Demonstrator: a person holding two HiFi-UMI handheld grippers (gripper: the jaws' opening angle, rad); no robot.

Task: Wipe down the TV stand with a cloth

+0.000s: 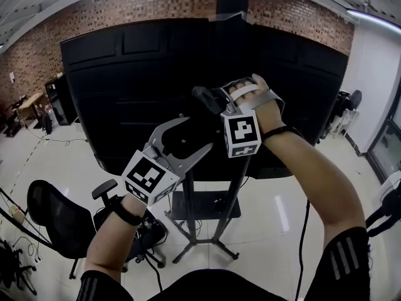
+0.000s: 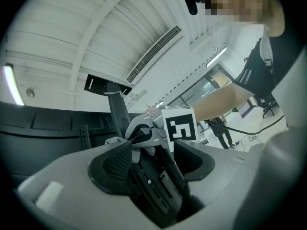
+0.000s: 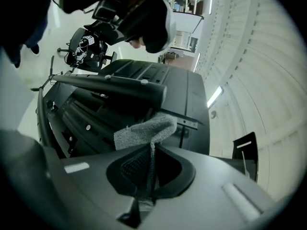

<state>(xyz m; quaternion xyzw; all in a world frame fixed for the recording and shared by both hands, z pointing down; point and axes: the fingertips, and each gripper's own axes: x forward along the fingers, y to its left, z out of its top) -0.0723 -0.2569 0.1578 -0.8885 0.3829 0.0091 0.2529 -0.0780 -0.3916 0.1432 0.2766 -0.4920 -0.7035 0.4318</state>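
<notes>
While right gripper (image 3: pixel 151 152) clamps grey cloth (image 3: pixel 144 128), cloth unseen in head view; left gripper (image 1: pixel 195 137) jaws apart, dark slotted TV stand bar (image 2: pixel 156 186) between.

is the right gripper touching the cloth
Touching. In the right gripper view the right gripper has its jaws pinched on the cloth, whose free end sticks out beyond them.

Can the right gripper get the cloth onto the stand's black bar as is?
Probably yes. The right gripper is shut on the grey cloth, whose free end sits right below the stand's black bar, nothing between. The left gripper is lower, off to the side.
</notes>
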